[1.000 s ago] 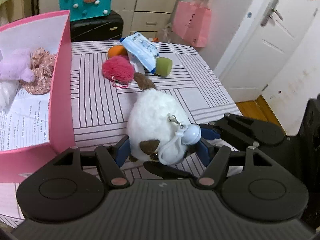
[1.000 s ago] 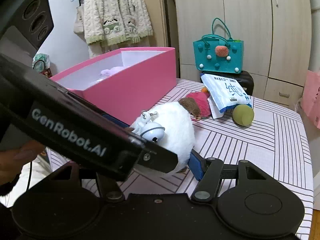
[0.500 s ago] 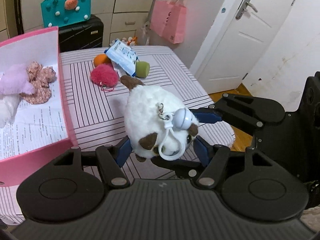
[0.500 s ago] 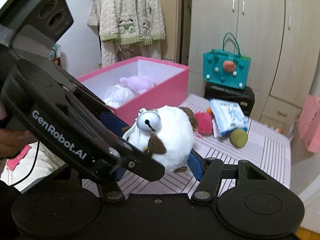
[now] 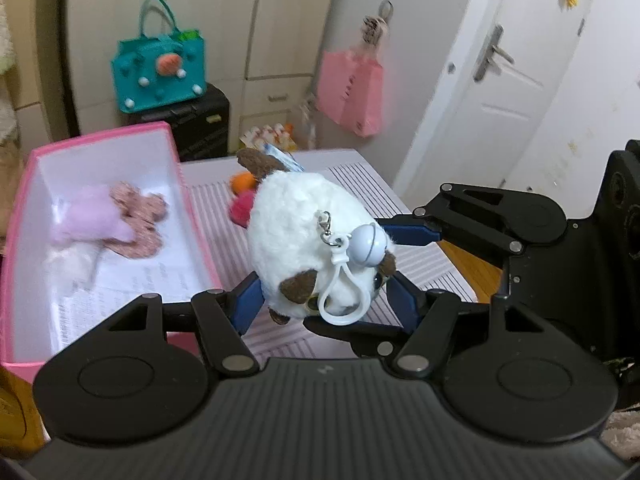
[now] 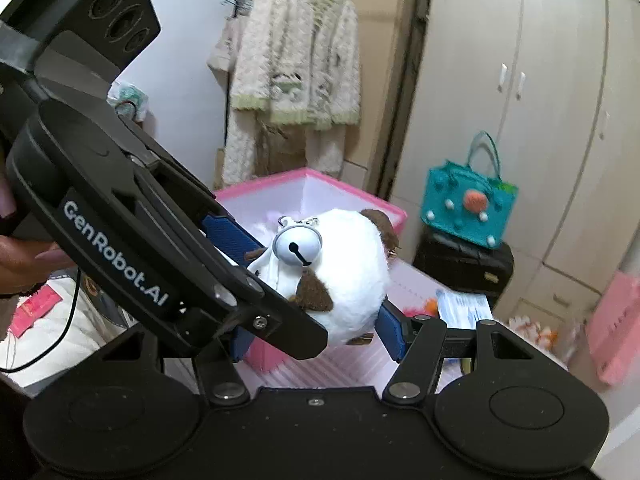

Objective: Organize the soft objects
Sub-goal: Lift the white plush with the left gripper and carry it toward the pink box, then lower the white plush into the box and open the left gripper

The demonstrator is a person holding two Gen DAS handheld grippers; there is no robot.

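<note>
The white plush toy (image 5: 304,236) with brown patches is in the air above the striped table (image 5: 352,184), just right of the pink box (image 5: 192,216) and nearer than its far wall. The left gripper (image 5: 322,300) is closed on the toy: its two blue pads press the lower part of the body from the left and from the right. The right gripper (image 6: 316,330) is also closed on the same toy, one blue pad on each side of it in the right wrist view; in the left wrist view its fingers come in from the right and one blue tip touches the toy beside the bell. A pale blue bell (image 5: 370,246) and a white plastic clip loop (image 5: 340,300) hang from a small metal clasp on the near side of the toy. Inside the pink box lie a lilac plush (image 5: 92,220) and a pink flowered fabric piece (image 5: 140,220), touching each other, on a printed white sheet. On the far part of the table, partly hidden behind the toy, I see a dark pink fluffy ball (image 5: 242,208), an orange object (image 5: 242,180) and a blue and white packet (image 6: 464,312). Beyond the table, a teal bag (image 5: 160,68) stands on a black suitcase (image 5: 200,124), and a pink bag (image 5: 354,92) hangs near the white door (image 5: 508,92).
</note>
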